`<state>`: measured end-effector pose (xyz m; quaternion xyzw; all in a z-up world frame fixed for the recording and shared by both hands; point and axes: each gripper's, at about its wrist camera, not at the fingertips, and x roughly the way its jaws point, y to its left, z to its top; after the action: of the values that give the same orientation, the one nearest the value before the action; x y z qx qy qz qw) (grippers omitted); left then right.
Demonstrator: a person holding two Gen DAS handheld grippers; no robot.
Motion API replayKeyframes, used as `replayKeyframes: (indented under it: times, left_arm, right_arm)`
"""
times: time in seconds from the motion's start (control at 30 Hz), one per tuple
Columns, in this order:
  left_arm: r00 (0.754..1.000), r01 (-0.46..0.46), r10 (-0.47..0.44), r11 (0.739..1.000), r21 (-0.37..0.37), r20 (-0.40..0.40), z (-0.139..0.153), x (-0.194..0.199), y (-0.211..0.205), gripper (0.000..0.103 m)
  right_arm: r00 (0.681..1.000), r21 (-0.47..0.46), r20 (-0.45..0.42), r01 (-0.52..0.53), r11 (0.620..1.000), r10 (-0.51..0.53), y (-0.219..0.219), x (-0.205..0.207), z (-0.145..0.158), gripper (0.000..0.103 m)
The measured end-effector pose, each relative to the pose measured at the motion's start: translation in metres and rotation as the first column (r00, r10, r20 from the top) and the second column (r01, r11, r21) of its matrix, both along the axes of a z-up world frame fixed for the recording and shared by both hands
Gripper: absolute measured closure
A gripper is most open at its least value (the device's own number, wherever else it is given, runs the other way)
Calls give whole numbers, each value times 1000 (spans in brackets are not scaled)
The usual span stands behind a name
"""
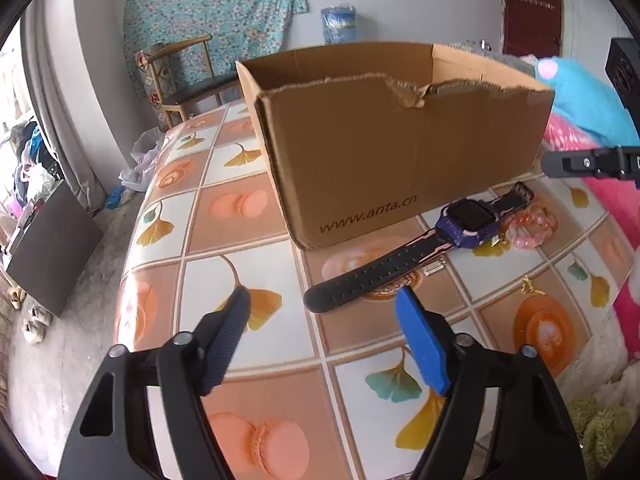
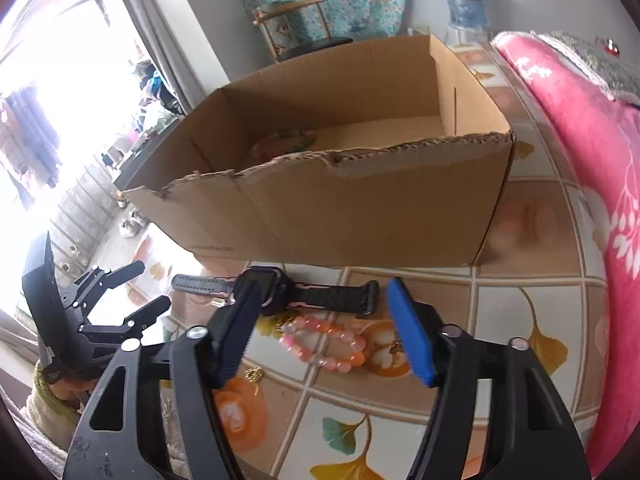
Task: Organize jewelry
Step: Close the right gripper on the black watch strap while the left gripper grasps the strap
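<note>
The smartwatch (image 2: 276, 290) lay flat on the patterned tablecloth (image 1: 224, 220), just in front of the cardboard box (image 2: 360, 208); the pink bead bracelet (image 2: 324, 344) lay just beside it, on the near side. One round patterned item (image 2: 282, 145), its kind not discernible, already rested inside the box. The right gripper (image 2: 320, 324) hovered over bracelet and watch, jaws apart, nothing clamped. The left gripper (image 1: 324, 312) stood near the strap's free end, fingers likewise apart and empty. Judged early: watch and bracelet remained to be boxed.
</note>
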<state>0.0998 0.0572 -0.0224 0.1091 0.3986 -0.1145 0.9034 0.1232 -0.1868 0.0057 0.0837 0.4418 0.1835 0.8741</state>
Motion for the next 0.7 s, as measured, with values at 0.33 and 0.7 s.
replayKeyframes:
  times: [0.33, 0.7]
  left_arm:
    - [969, -148, 82, 948, -281, -234, -2, 26, 37, 56]
    - [932, -261, 141, 900, -349, -333, -8, 41, 36, 64]
  right_arm:
    - [998, 7, -38, 43, 999, -42, -7, 12, -16, 56]
    - [994, 55, -97, 60, 997, -54, -16, 19, -39, 85]
